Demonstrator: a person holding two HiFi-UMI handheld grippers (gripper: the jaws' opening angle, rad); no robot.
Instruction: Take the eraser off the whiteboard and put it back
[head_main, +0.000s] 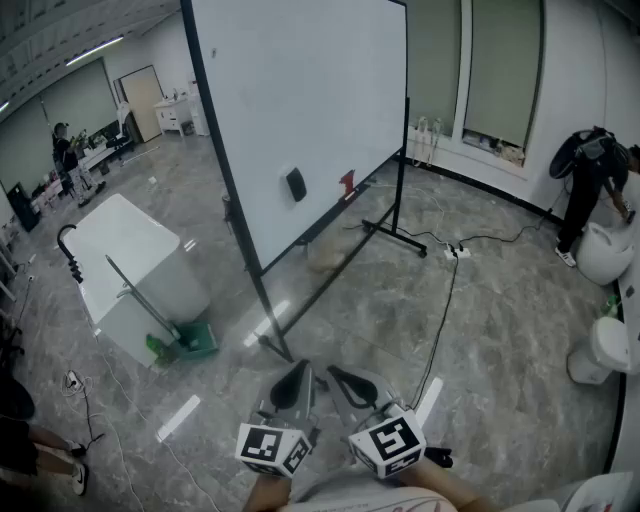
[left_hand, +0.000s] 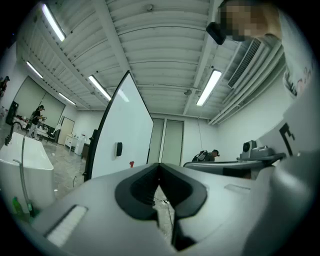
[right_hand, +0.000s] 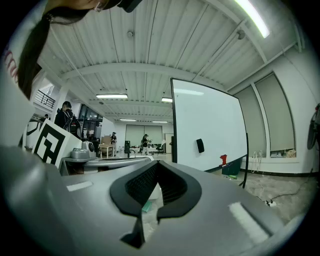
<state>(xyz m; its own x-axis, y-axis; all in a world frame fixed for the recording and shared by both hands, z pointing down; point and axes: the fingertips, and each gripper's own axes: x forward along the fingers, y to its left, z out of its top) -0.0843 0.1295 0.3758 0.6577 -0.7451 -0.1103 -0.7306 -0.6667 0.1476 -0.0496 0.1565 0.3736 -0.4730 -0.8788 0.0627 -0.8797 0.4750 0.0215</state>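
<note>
A black eraser (head_main: 296, 184) sticks to the face of a large wheeled whiteboard (head_main: 310, 110), low on the board, with a small red object (head_main: 348, 183) just to its right. The eraser (left_hand: 119, 149) also shows small and far off in the left gripper view, and the eraser (right_hand: 200, 145) in the right gripper view. Both grippers are held close to my body at the bottom of the head view, well short of the board. My left gripper (head_main: 297, 379) is shut with nothing in it. My right gripper (head_main: 343, 379) is shut and empty too.
A white bathtub (head_main: 135, 270) with a green mop bucket (head_main: 192, 340) stands left of the board. A black cable (head_main: 447, 300) runs across the grey floor to a power strip (head_main: 457, 251). A person (head_main: 590, 180) bends over at the right wall near white toilets (head_main: 605, 350).
</note>
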